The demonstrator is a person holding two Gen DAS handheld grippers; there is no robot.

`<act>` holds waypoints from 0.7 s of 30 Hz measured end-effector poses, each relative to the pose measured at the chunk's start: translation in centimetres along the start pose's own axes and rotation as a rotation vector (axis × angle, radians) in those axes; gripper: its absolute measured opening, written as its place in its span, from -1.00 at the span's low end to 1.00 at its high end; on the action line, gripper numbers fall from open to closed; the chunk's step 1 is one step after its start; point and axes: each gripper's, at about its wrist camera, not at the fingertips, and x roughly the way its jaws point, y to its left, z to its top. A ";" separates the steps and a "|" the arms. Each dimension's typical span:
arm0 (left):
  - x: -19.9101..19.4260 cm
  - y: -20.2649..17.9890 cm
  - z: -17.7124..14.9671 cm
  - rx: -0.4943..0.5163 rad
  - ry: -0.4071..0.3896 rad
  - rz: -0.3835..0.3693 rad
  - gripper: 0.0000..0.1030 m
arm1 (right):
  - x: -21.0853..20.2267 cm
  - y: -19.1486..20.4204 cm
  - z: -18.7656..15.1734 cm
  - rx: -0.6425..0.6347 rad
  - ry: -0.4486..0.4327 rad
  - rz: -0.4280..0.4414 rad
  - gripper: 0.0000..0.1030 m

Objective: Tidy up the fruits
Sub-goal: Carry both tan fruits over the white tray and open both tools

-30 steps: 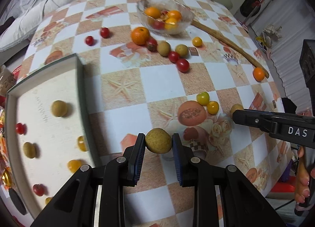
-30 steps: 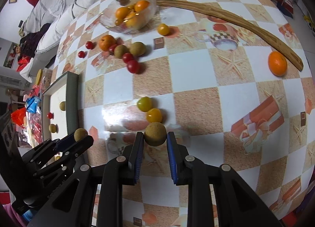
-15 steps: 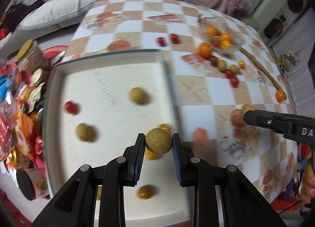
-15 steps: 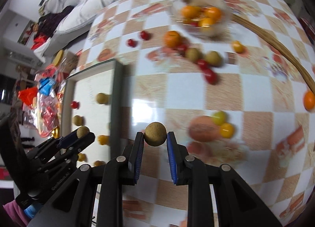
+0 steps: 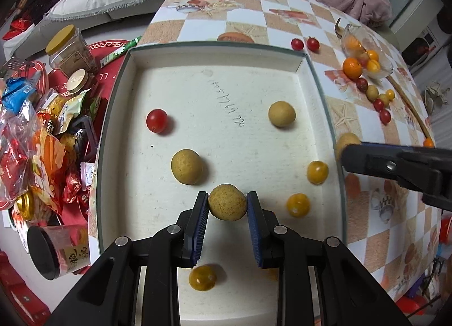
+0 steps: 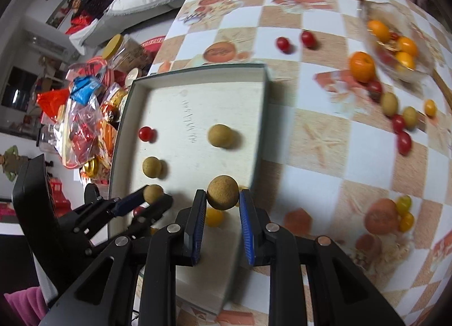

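My left gripper is shut on a tan round fruit and hangs over the near half of the white tray. In the tray lie a red cherry tomato, two tan fruits and three yellow tomatoes. My right gripper is shut on another tan fruit above the tray's right rim. Seen from the left wrist view, the right gripper comes in from the right at that rim.
A glass bowl with orange fruit stands at the table's far right. Beside it lie an orange and several loose tomatoes and tan fruits. Snack bags and jars crowd the area left of the tray.
Both grippers have carried their tan fruits leftward from the checkered table to the tray. The left one is now over the tray's inside, the right one at its right rim.
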 end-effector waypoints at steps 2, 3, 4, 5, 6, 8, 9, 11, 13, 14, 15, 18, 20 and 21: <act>0.2 0.1 -0.1 0.004 0.003 0.001 -0.43 | 0.9 0.5 0.5 -0.010 0.014 -0.002 -0.50; 0.3 0.2 -0.1 0.006 0.004 0.003 -0.43 | 1.4 0.6 0.8 -0.012 0.022 -0.004 -0.50; 0.4 0.3 -0.1 0.005 0.006 0.004 -0.43 | 1.8 0.7 1.0 -0.012 0.030 -0.005 -0.50; 0.5 0.5 -0.2 0.001 0.010 0.003 -0.43 | 2.3 0.8 1.2 -0.011 0.039 -0.005 -0.50; 0.5 0.5 -0.2 -0.001 0.012 0.004 -0.43 | 2.7 0.9 1.4 -0.011 0.045 -0.006 -0.50; 0.7 0.6 -0.3 -0.004 0.017 0.005 -0.43 | 3.6 1.2 1.7 -0.018 0.058 -0.018 -0.50; 0.9 0.7 -0.4 -0.002 0.022 0.007 -0.43 | 3.9 1.3 1.8 -0.022 0.064 -0.021 -0.50; 1.1 0.7 -0.6 0.000 0.029 0.010 -0.43 | 4.6 1.6 1.9 -0.033 0.078 -0.028 -0.50; 1.1 0.7 -0.7 0.001 0.028 0.009 -0.43 | 5.3 1.9 2.0 -0.047 0.089 -0.039 -0.49; 1.1 0.7 -0.7 0.002 0.026 0.010 -0.43 | 5.6 1.9 1.9 -0.051 0.096 -0.046 -0.49; 1.1 0.8 -0.8 0.005 0.029 0.009 -0.43 | 5.9 1.9 1.9 -0.051 0.105 -0.048 -0.48; 1.1 0.9 -0.9 0.008 0.032 0.011 -0.43 | 6.4 2.1 1.9 -0.056 0.117 -0.044 -0.46; 1.1 1.0 -1.0 0.008 0.032 0.010 -0.43 | 6.5 2.3 2.0 -0.065 0.122 -0.035 -0.34; 1.1 1.0 -1.0 0.009 0.033 0.012 -0.43 | 6.4 2.3 2.0 -0.065 0.125 -0.029 -0.22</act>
